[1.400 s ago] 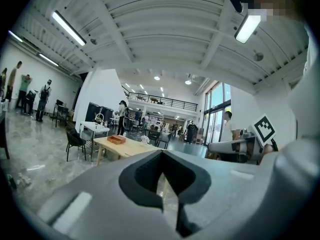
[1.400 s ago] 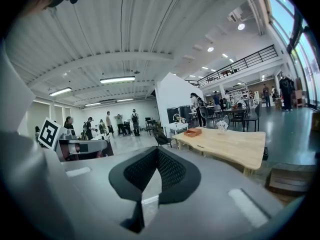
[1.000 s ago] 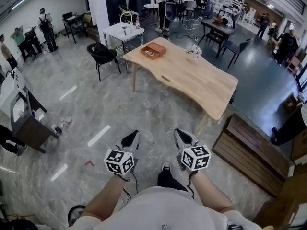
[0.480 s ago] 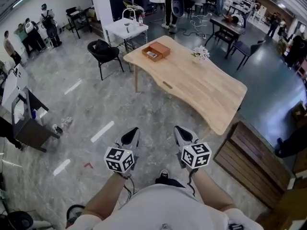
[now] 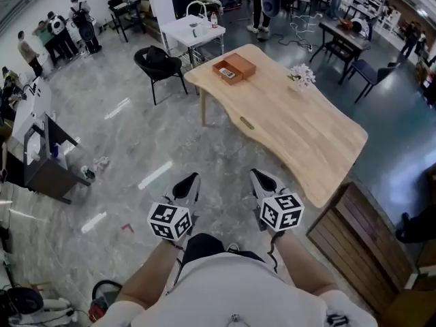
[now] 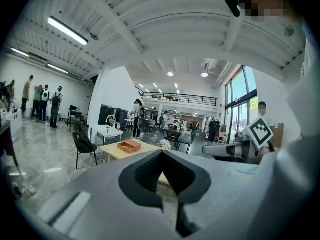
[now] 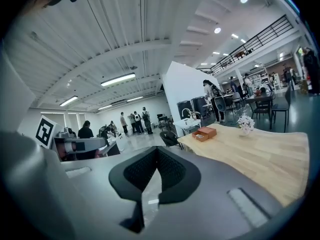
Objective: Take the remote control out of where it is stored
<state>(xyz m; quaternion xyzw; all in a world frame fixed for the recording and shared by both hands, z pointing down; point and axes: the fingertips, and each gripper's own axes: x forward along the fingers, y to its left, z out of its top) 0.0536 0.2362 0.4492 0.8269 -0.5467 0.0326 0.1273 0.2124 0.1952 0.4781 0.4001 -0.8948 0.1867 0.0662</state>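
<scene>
The person stands on the grey floor (image 5: 136, 148), well apart from the wooden worktop (image 5: 300, 128), with both forearms held low in front of the body. The left tongs (image 5: 187, 181) and the right tongs (image 5: 261, 179) point forward side by side, near each other but not touching. Each carries its marker cube at the back.

In the left gripper view the left tongs are closed. The two tips meet, and the dark hollow behind them holds nothing. The right gripper view shows the right tongs the same way, tips together and empty.

An orange-brown box (image 5: 234, 68) sits at the far end of the worktop, near a corner. The part of it nearer the person is an open tray with a small flat thing (image 5: 227, 74) lying in it. That thing is too small to tell whether it is the remote, and both tongs are far from it.

White flowers (image 5: 301, 75) stand on the worktop to the right of the box, apart from it. A black chair (image 5: 158, 63) stands on the floor left of the worktop's far end, with a small white table (image 5: 197, 29) just beyond it. People (image 5: 58, 33) stand by the far left wall. A slatted wooden bench (image 5: 354, 230) lies at the person's right, near the worktop's close end.
</scene>
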